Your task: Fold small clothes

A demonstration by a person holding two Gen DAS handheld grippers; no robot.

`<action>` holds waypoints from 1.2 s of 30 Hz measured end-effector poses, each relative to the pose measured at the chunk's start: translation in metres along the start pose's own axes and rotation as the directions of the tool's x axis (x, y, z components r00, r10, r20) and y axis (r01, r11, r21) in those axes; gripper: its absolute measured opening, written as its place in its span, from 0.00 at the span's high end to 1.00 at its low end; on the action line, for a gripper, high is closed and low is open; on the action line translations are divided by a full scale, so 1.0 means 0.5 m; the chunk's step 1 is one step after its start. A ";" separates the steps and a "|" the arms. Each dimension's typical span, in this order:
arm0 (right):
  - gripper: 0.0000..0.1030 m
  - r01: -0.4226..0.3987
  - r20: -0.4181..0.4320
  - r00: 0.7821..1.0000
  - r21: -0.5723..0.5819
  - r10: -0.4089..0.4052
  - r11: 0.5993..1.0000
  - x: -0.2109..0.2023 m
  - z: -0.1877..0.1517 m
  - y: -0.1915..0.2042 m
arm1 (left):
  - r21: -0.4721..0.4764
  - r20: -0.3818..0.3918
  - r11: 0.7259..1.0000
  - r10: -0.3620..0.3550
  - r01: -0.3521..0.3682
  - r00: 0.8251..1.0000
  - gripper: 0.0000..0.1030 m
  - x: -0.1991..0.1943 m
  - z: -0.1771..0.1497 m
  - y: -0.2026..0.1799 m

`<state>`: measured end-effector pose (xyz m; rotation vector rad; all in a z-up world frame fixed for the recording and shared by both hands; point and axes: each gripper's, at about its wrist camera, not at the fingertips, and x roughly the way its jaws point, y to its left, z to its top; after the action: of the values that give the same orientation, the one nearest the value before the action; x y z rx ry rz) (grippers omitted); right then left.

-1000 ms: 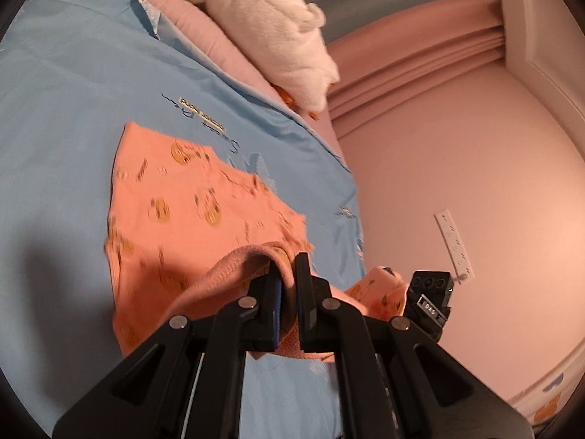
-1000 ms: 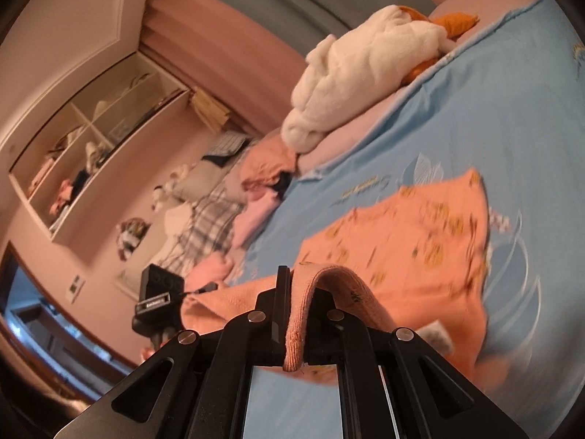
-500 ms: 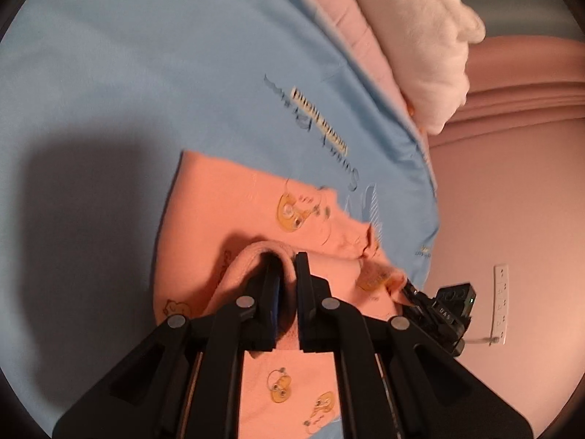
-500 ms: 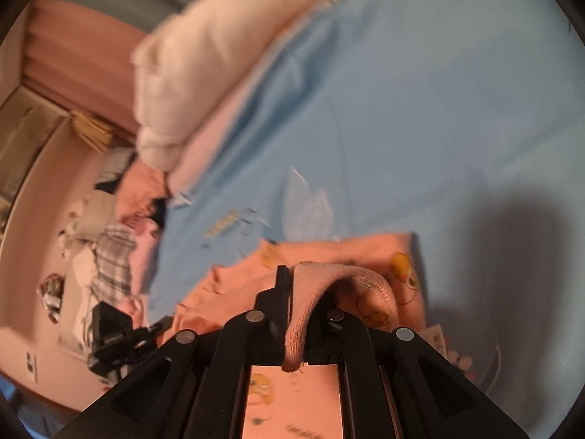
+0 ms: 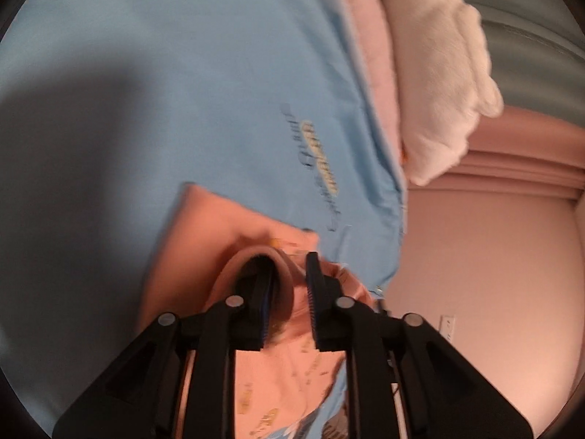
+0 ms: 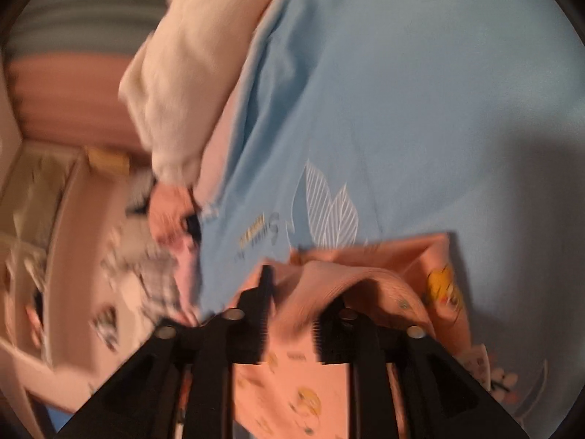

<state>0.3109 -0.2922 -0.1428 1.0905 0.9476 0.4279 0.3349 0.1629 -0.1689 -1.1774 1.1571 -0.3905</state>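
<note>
Both tongs, left gripper (image 5: 289, 285) and right gripper (image 6: 290, 300), had just opened, dropping the orange garment's (image 6: 402, 267) hem. I'd judge this fold laid on the blue sheet (image 5: 182, 91).

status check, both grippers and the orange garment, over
Left gripper open, right gripper open. Orange garment folded over on blue sheet, hem draped on the fingers. Nothing in the way.

You have a soft, matt orange printed garment (image 5: 204, 234) with a ribbed knit hem lying on a smooth blue bedsheet (image 5: 182, 84) with a faint sheen. Your left gripper (image 5: 289, 292) and right gripper (image 6: 289, 314) look like matt black plastic with shiny metal pins, and the cream blanket (image 5: 438, 73) looks fluffy.
</note>
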 end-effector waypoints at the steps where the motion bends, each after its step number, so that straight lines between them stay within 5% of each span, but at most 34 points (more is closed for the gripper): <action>1: 0.58 0.000 0.000 1.000 0.000 0.000 1.000 0.000 0.000 0.000 | 0.006 0.017 1.000 0.026 -0.026 1.000 0.84 -0.018 0.000 0.009; 6: 0.58 0.110 0.113 0.988 -0.074 -0.102 0.991 -0.074 -0.006 0.013 | 0.054 0.114 0.992 0.109 -0.116 0.988 0.73 -0.108 0.003 0.010; 9: 0.58 0.162 0.139 0.981 -0.226 -0.133 0.960 -0.108 -0.045 0.057 | 0.148 0.166 0.974 0.149 -0.174 0.975 0.73 -0.160 -0.014 -0.011; 12: 0.58 0.247 0.146 0.968 -0.440 -0.203 0.863 -0.115 -0.108 0.115 | 0.302 0.153 0.935 0.147 -0.187 0.977 0.73 -0.159 -0.064 -0.061; 15: 0.58 0.298 0.117 0.952 -0.578 -0.284 0.760 -0.089 -0.173 0.143 | 0.447 0.063 0.881 0.142 -0.155 0.988 0.72 -0.119 -0.117 -0.108; 18: 0.58 0.269 0.061 0.953 -0.613 -0.295 0.743 -0.050 -0.211 0.143 | 0.520 -0.014 0.836 0.215 -0.177 0.977 0.72 -0.034 -0.145 -0.126; 20: 0.58 0.254 0.027 0.952 -0.626 -0.305 0.737 -0.036 -0.232 0.134 | 0.507 -0.017 0.836 0.253 -0.210 0.967 0.72 0.018 -0.131 -0.118; 24: 0.58 0.269 0.007 0.941 -0.623 -0.339 0.734 -0.023 -0.240 0.118 | 0.464 0.105 0.829 0.298 -0.312 0.949 0.72 0.056 -0.081 -0.111; 30: 0.58 0.374 0.080 0.908 -0.596 -0.411 0.711 -0.093 -0.225 0.071 | 0.388 0.252 0.807 0.372 -0.445 0.894 0.72 0.001 -0.010 -0.083; 33: 0.59 0.400 0.111 0.904 -0.564 -0.413 0.723 -0.129 -0.214 0.052 | 0.414 0.263 0.784 0.384 -0.463 0.885 0.72 -0.046 -0.025 -0.078; 35: 0.59 0.502 0.220 0.858 -0.548 -0.463 0.669 -0.168 -0.214 0.060 | 0.473 0.272 0.748 0.378 -0.464 0.885 0.72 -0.083 -0.067 -0.086; 36: 0.59 0.513 0.242 0.853 -0.552 -0.462 0.657 -0.178 -0.218 0.067 | 0.511 0.258 0.742 0.349 -0.434 0.901 0.71 -0.095 -0.098 -0.094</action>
<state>0.1768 -0.2801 -0.0893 0.2340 0.9005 0.2020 0.2876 0.1554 -0.1012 -0.4165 1.0298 -0.2802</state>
